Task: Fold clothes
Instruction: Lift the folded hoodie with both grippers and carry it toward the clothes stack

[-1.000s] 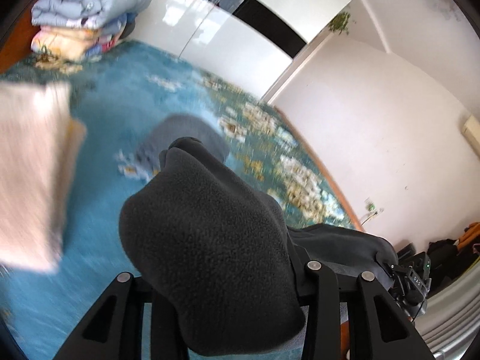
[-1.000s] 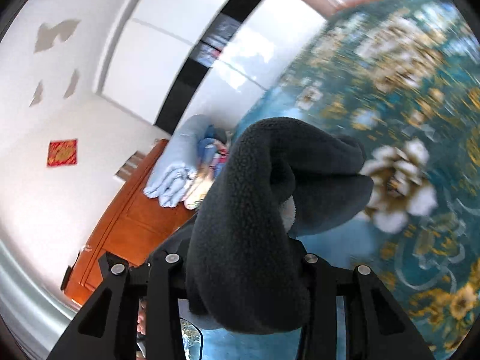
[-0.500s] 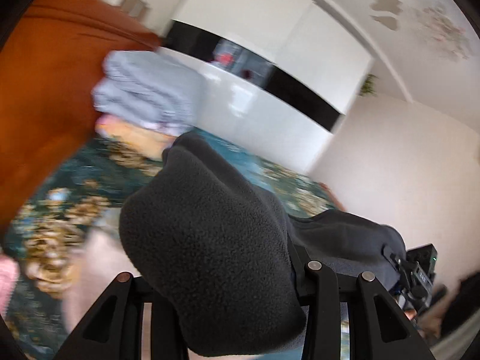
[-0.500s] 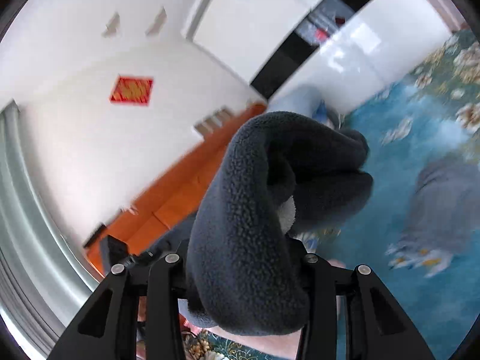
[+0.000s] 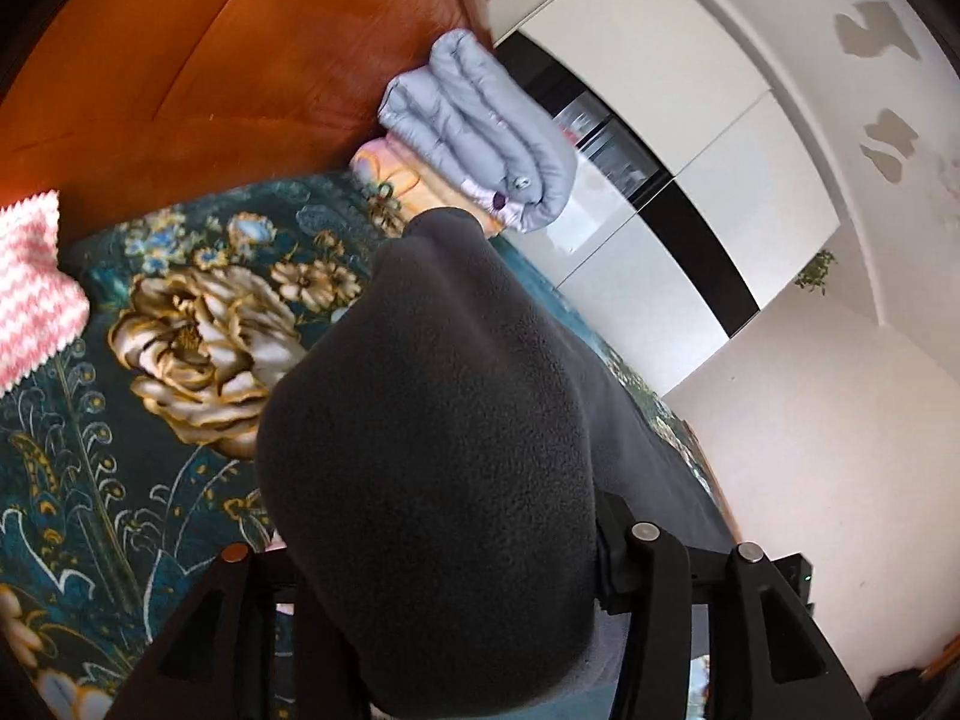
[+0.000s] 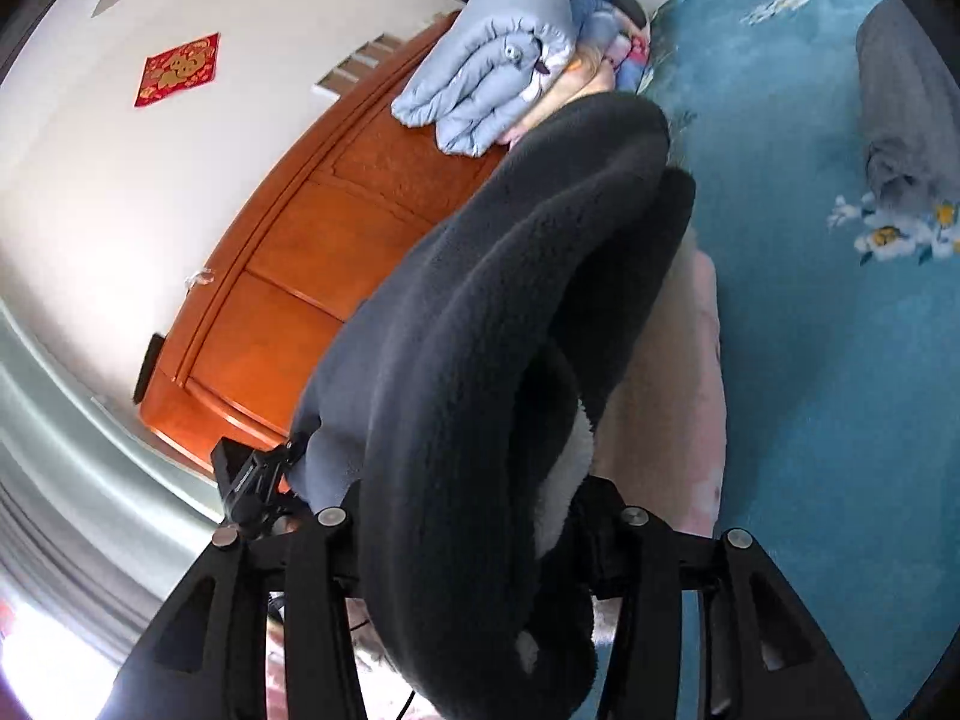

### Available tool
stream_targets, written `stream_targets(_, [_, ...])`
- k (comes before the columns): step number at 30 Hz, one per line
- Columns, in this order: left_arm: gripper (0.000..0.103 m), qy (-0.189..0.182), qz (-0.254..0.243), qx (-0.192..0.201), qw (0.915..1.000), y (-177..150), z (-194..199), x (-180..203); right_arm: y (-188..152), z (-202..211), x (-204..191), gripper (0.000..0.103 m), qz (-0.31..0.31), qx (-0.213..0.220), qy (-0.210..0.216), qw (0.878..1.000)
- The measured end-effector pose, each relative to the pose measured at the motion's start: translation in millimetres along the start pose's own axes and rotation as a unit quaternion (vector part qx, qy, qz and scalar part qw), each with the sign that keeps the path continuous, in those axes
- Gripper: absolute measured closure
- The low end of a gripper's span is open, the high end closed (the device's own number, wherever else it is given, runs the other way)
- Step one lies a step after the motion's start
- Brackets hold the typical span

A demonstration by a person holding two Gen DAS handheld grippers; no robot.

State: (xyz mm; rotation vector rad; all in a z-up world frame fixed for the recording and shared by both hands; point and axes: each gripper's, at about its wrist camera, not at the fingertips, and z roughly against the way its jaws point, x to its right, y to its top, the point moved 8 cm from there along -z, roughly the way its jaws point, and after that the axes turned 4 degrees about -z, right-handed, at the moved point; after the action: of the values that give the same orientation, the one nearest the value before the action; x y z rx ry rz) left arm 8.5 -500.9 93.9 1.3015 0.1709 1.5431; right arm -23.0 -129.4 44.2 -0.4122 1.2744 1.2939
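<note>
A dark grey fleece garment (image 5: 438, 450) is bunched between the jaws of my left gripper (image 5: 444, 588), which is shut on it. It stretches right toward my other gripper. In the right wrist view the same fleece (image 6: 498, 360) hangs folded over my right gripper (image 6: 474, 564), which is shut on it. The left gripper's black body (image 6: 252, 480) shows at the far end of the fleece. Both hold it above a teal floral bedspread (image 5: 150, 420). A pale pink folded garment (image 6: 666, 372) lies just beneath the fleece.
A folded light blue quilt (image 5: 480, 132) tops a stack of bedding against the orange wooden headboard (image 5: 240, 72). A pink and white zigzag cloth (image 5: 30, 282) lies at the left. A grey folded garment (image 6: 906, 108) lies on the bedspread at the right. White wardrobes (image 5: 690, 138) stand behind.
Both grippers have swung with the fleece toward the headboard end of the bed. The quilt stack and headboard now fill the views. The grip on the fleece is unchanged.
</note>
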Motion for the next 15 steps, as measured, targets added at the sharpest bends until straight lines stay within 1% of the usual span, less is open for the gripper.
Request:
stream_targets(1, [0.048,-0.001,0.001,0.002,1.0000,-0.2,3.7,3.6,-0.1,1.8,0.4,0.051,-0.001,-0.005,0.003,1.000])
stream_targets(2, [0.041,0.004,0.003,0.002,1.0000,1.7,5.9,4.3,-1.5,3.8,0.2,0.047,-0.002,-0.007,0.006,1.000])
stream_targets(3, [0.037,0.014,0.005,0.004,0.9999,4.4,10.3,4.9,-1.4,7.7,1.7,0.042,-0.007,-0.004,0.009,1.000])
stream_targets(6, [0.030,0.050,0.014,0.023,0.9984,15.8,28.8,3.1,11.9,30.7,15.5,0.034,-0.024,0.027,0.008,0.999])
stream_targets(7, [0.026,0.069,0.017,0.033,0.9969,19.9,36.6,0.6,15.9,39.9,19.6,0.034,-0.029,0.039,0.005,0.999])
stream_targets(8, [0.025,0.091,0.020,0.042,0.9947,23.8,45.0,-2.1,20.0,49.1,23.8,0.034,-0.034,0.052,0.002,0.998])
stream_targets(10, [0.025,0.141,0.016,0.062,0.9879,31.5,62.1,-2.7,23.1,73.4,26.5,0.034,-0.033,0.075,-0.021,0.996])
stream_targets(11, [0.025,0.149,-0.003,0.063,0.9869,32.6,65.6,7.1,25.8,83.7,23.8,0.034,-0.022,0.086,-0.040,0.995])
stream_targets(13, [0.025,0.155,-0.048,0.061,0.9849,32.9,70.8,32.0,34.1,99.0,8.4,0.034,0.030,0.114,-0.094,0.989])
stream_targets(14, [0.025,0.152,-0.078,0.054,0.9839,30.1,66.5,48.5,36.8,104.2,-3.2,0.034,0.060,0.125,-0.115,0.984])
stream_targets(15, [0.025,0.146,-0.111,0.045,0.9820,26.3,60.3,66.3,37.7,106.1,-18.1,0.034,0.090,0.134,-0.123,0.979])
